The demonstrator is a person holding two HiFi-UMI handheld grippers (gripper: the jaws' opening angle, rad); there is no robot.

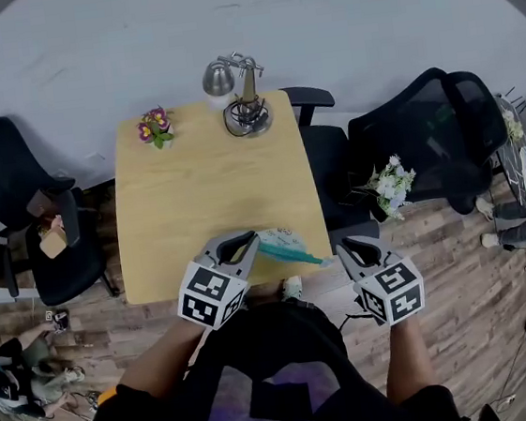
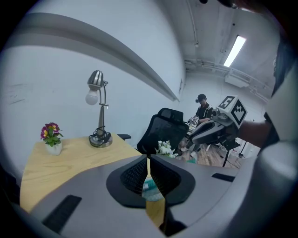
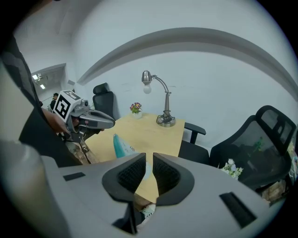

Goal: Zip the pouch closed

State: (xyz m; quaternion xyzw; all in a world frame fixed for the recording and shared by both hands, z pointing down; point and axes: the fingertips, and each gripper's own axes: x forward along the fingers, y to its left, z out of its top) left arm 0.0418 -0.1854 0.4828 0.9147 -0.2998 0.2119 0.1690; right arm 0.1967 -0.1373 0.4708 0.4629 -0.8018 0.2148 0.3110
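1. The flat teal and white pouch (image 1: 288,249) is at the near edge of the light wooden counter (image 1: 194,184), right in front of the person. It looks lifted a bit off the wood, but I cannot be sure.
2. The grey left gripper (image 1: 251,242) has its fingers (image 2: 135,174) pressed together on one end of the pouch. A bit of teal shows in the thin slit between them.
3. The grey right gripper (image 1: 345,246) has its fingers (image 3: 165,173) a little apart. They press on nothing. The other end of the pouch sits just in front of them, in line with the gap.
4. The pouch is long and thin. Its long side runs from the left fingers across to the right fingers. The right end slants a bit toward the person.
5. So the right gripper is the one next to the free end. The left gripper is the one that holds the pouch steady.
6. The zip pull is too small to see, so I cannot tell if the zip is shut. If it is open, I think the right fingers must find the pull and slide it along that long side, while the left fingers hold tight.
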